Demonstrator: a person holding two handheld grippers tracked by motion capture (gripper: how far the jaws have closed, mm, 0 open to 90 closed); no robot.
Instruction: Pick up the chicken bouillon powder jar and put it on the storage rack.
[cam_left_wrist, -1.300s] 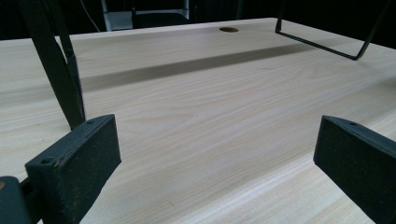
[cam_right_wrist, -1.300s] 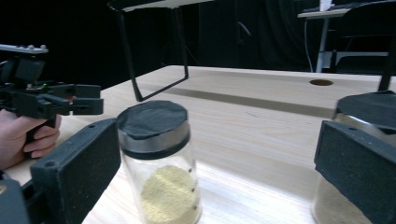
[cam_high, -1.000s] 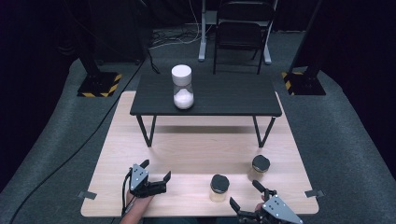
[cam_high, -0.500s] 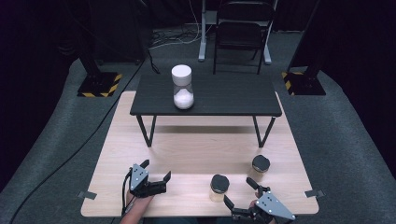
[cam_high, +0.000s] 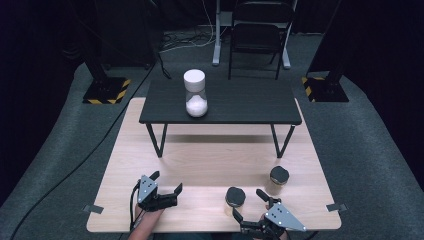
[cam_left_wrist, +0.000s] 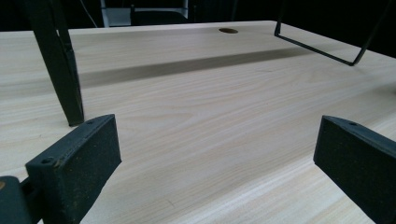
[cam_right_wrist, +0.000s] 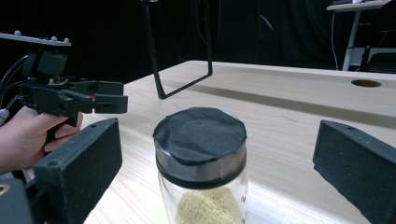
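Note:
Two glass jars with black lids stand on the pale wooden table (cam_high: 210, 165): a near one (cam_high: 235, 197) and another (cam_high: 279, 178) to its right. In the right gripper view the near jar (cam_right_wrist: 201, 140) holds yellow powder and stands between my wide-apart jaws without touching them. My right gripper (cam_high: 247, 203) is open at the table's front edge, right beside that jar. My left gripper (cam_high: 167, 181) is open at the front left, with bare wood between its jaws (cam_left_wrist: 217, 135). The left gripper (cam_right_wrist: 79, 100), in a hand, also appears in the right gripper view.
A small black table (cam_high: 220, 102) stands on the far half of the wooden table, its thin legs (cam_left_wrist: 65, 70) reaching down to the wood. On it is a jar (cam_high: 195, 94) with a white lid and white powder. A chair (cam_high: 257, 35) stands behind.
My right gripper has moved left and forward and turned toward the near jar, which now stands between its jaws. The left gripper has stayed put.

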